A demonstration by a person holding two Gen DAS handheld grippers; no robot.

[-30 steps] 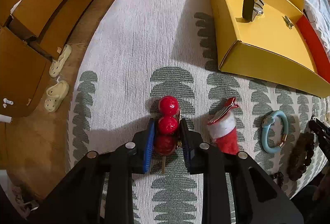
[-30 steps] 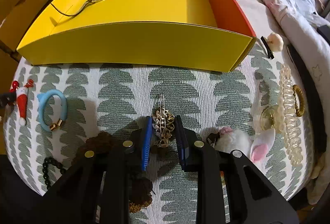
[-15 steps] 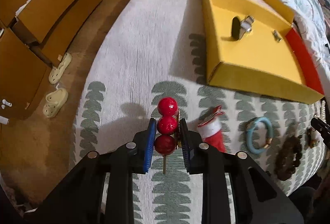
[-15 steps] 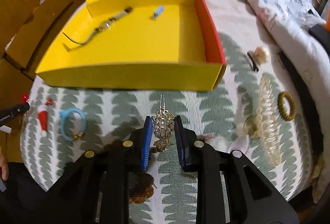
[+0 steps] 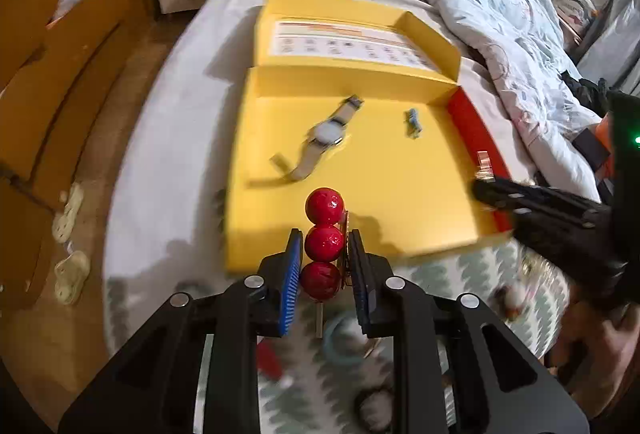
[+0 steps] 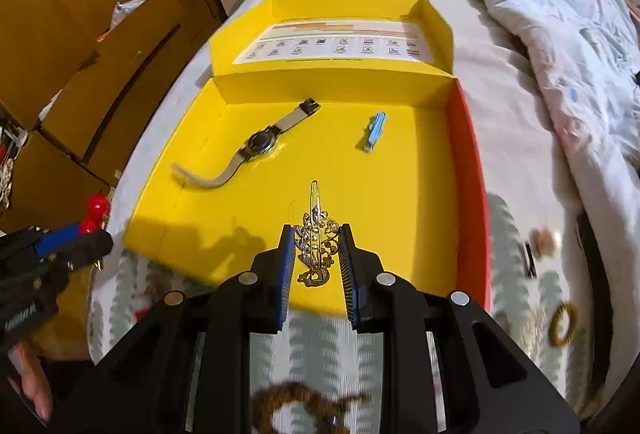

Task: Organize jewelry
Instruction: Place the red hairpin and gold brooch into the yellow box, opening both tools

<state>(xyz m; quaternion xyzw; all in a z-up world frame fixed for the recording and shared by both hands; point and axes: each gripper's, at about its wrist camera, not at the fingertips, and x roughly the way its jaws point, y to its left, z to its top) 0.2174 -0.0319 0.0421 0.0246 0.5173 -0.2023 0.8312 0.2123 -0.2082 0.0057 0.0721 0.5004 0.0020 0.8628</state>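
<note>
Gold hairpin [image 6: 316, 250] clamped in right tool [image 6: 316, 254], red-bead pin [image 5: 323, 244] in left tool [image 5: 324, 266], wristwatch [image 6: 260, 146] sharp only rightward.

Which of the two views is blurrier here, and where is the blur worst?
Left wrist view: motion blur smears the watch, yellow box and bedspread, while the left claw and red bead hairpin stay sharp. Right wrist view: crisper, box contents clear, blur only at the bottom edge; fisheye bending in both.
</note>
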